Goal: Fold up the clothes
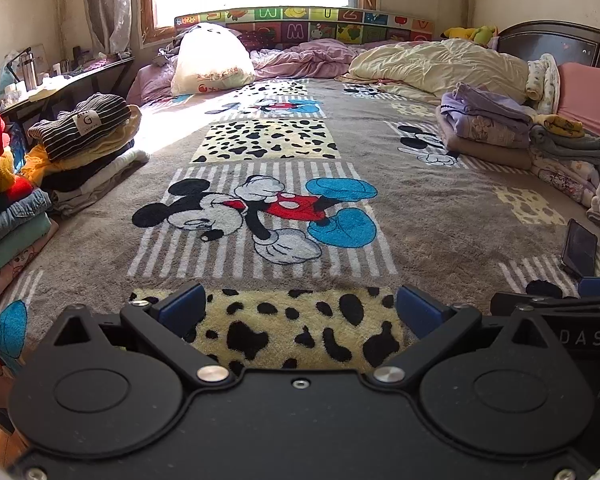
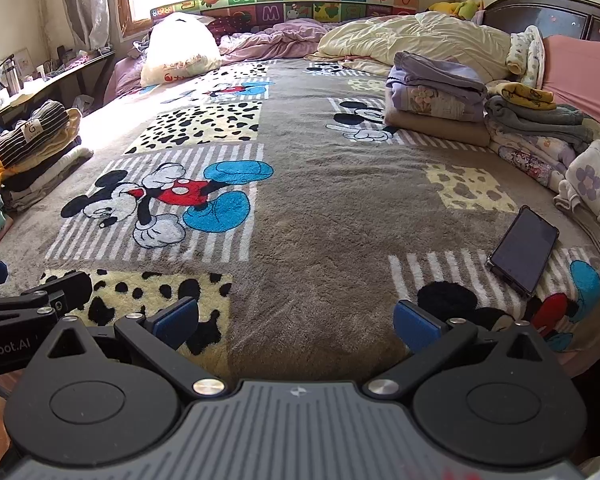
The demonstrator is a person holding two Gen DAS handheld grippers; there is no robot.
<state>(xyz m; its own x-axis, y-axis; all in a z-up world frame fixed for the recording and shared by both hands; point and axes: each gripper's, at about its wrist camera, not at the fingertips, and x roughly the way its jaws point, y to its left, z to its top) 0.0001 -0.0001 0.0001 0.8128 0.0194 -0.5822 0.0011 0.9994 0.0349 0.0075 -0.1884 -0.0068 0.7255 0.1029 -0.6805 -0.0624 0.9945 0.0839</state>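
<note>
1. Left wrist view: our left gripper [image 1: 298, 312] sits low over the near edge of the blanket [image 1: 440, 216], its jaws spread wide with nothing between them. The blue pads [image 1: 182, 309] frame only a spotted patch of blanket.

2. In the same view, no loose garment lies ahead of this gripper. Folded clothes stand in a stack [image 1: 88, 148] far off to its left, topped by a striped piece. More clothes sit in a pile [image 1: 496, 128] ahead and to its right, near the quilt [image 1: 440, 64].

3. We judge the step in hand to be fetching the next garment. We should pick a piece that is not yet folded and carry it to the bare middle of the blanket straight ahead.

4. Right wrist view: our right gripper [image 2: 296, 320] is likewise wide open and empty, side by side with the left one, whose black frame shows at its left.

5. A phone [image 2: 524, 250] lies just ahead and to the right of this gripper. We should steer round it and not lay cloth over it.

6. The clothes on the right [image 2: 436, 96] lie ahead of this gripper, beyond the phone. We cannot tell which pieces there are unfolded, so we should take hold at a loose edge and lift slowly.
</note>
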